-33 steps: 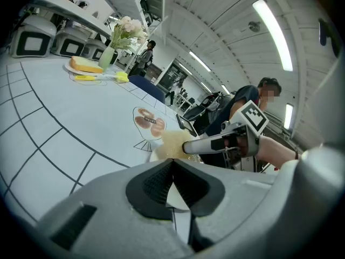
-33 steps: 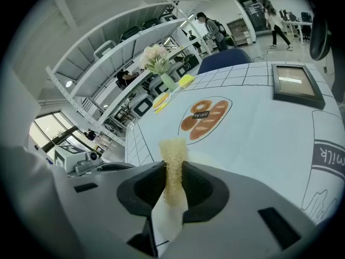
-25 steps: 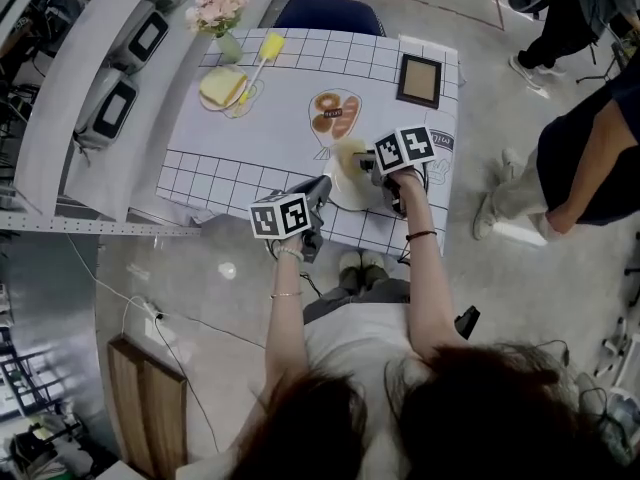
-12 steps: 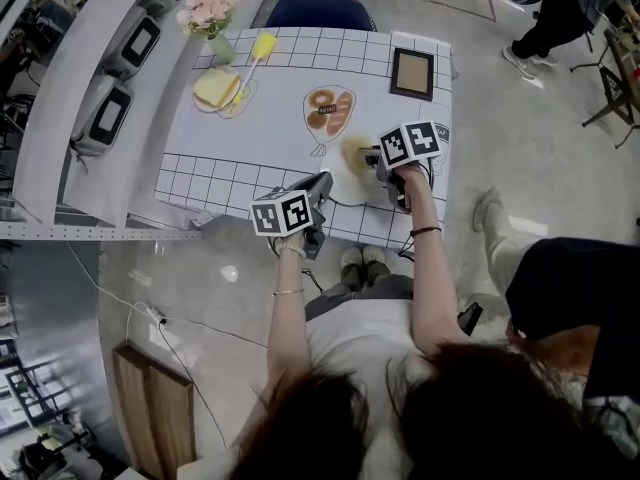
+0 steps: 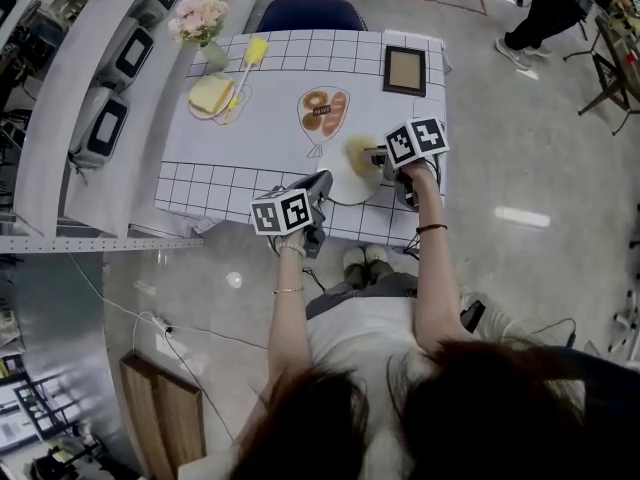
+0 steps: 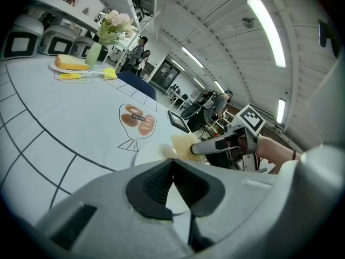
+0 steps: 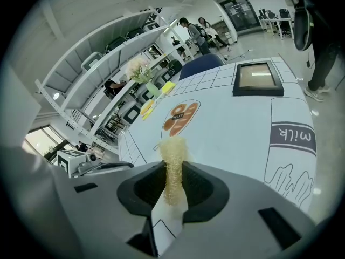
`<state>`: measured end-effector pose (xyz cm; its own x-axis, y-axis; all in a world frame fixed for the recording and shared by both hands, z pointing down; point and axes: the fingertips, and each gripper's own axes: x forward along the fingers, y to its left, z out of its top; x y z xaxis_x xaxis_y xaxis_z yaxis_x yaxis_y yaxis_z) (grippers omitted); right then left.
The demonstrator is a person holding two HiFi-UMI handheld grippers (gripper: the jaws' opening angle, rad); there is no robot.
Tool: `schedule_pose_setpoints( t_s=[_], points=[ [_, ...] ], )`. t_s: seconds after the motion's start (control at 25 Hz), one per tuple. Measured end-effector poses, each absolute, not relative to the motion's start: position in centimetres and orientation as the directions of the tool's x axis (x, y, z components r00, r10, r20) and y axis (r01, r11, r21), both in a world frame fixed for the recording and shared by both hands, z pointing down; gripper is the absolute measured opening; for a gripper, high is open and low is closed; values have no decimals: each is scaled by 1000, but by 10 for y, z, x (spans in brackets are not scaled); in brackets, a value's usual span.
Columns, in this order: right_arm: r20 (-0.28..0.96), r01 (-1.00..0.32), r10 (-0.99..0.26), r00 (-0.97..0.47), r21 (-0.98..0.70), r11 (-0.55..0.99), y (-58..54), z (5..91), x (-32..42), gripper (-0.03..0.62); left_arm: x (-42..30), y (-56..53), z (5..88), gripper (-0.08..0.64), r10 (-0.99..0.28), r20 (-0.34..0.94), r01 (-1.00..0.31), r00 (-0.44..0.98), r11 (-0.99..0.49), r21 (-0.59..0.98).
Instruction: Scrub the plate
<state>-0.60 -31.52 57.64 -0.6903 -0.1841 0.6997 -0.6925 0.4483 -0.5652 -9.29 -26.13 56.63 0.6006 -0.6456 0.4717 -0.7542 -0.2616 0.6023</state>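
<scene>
Plate: the white plate [image 5: 348, 188] [image 6: 149, 154] lay near the front edge of the table [image 5: 250, 128], just right of centre in the head view. In the left gripper view it showed as a pale disc just beyond the jaws.
Left gripper: the left gripper [image 5: 322, 181] [image 6: 172, 165] met the plate's left rim. Its own view showed the jaws pinched together on the plate's thin edge.
Right gripper: the right gripper [image 5: 376, 156] [image 7: 172, 171] came in from the plate's right side, with its jaws clamped on the sponge.
Sponge: the coarse yellow sponge [image 5: 358, 154] [image 6: 182, 143] [image 7: 173, 155] stuck out past the right gripper's jaws and sat over the upper part of the plate. Whether it pressed on the plate could not be told.
Table: it was covered by a white cloth with a grid border and a printed doughnut drawing [image 5: 322, 110] at the middle.
Upper right of the table: a dark picture frame [image 5: 404, 70] [image 7: 259, 79] lay flat, well apart from the plate.
Upper left of the table: a vase of pink flowers [image 5: 200, 18] [image 6: 110, 28] stood there. A yellow brush [image 5: 250, 56] lay beside it, and a yellow slab on a small dish [image 5: 210, 93] lay nearby.
Far side: a blue chair [image 5: 310, 13] stood against the table.
</scene>
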Motion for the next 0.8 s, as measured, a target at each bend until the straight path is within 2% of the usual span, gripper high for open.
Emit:
schedule_pose_setpoints(
  t_s=[0.8],
  points=[
    [726, -677, -129, -676, -541, 499, -291, 572, 7, 80, -77, -249, 569, 11, -625, 472, -742, 621, -277, 610]
  ],
)
